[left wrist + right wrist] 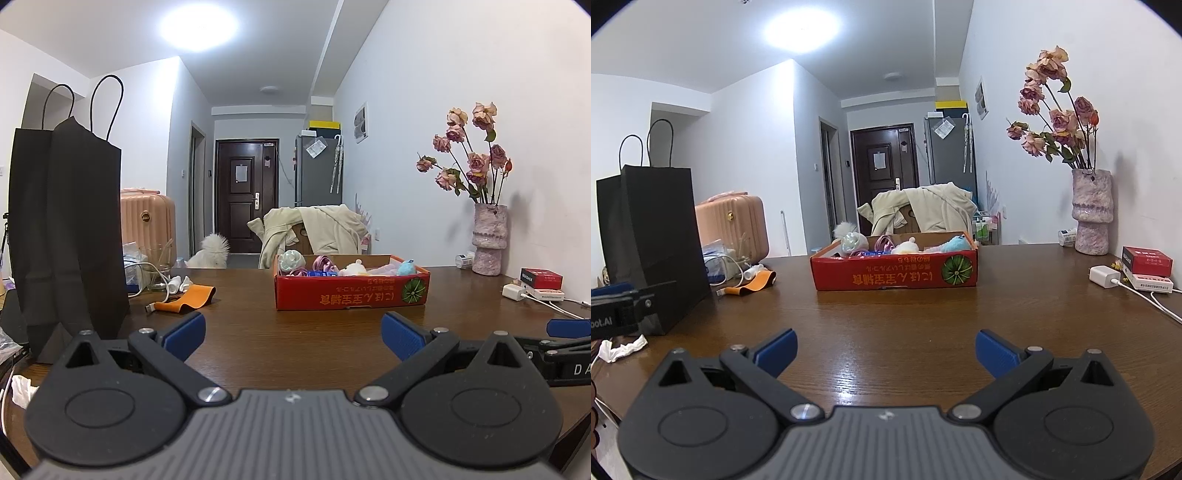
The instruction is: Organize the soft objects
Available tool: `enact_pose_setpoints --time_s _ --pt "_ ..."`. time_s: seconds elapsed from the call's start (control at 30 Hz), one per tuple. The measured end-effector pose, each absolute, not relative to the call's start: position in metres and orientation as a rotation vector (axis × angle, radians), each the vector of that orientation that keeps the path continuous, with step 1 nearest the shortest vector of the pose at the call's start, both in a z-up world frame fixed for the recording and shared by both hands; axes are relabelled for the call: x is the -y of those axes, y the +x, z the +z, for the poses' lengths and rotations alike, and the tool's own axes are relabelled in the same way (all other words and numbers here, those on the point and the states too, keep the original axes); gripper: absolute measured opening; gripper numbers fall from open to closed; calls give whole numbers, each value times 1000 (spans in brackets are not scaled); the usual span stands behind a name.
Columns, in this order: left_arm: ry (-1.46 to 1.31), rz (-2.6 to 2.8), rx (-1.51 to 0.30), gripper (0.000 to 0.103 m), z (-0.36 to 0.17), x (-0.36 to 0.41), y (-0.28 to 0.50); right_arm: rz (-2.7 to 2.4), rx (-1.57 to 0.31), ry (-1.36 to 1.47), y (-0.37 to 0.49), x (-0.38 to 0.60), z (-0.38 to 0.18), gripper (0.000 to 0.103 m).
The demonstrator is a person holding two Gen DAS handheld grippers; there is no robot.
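Left gripper (293, 334) low over the brown wooden table (295, 343), blue pads spread wide, nothing between. Right gripper (886, 352) same: jaws apart, empty. Bare tabletop ahead of both. Mid-table sits a red cardboard box (894, 273) holding the soft toys (905, 245): pale green plush, pink one, white one, blue one. Black paper bag (66, 229) far left, orange strap (188, 297) beside it. Vase of dried roses (1091, 210) back right by the wall.
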State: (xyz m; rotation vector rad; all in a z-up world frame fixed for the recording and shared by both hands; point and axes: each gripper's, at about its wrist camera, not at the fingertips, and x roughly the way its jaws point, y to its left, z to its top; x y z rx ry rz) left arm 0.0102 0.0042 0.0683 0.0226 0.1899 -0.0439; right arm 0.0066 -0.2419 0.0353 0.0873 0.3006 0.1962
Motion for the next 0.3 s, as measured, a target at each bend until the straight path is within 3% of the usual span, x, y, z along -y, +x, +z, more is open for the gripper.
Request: enact_pose_setpoints --time_s 0.3 --pt "19 -36 -176 103 69 -6 9 192 -289 86 5 242 36 103"
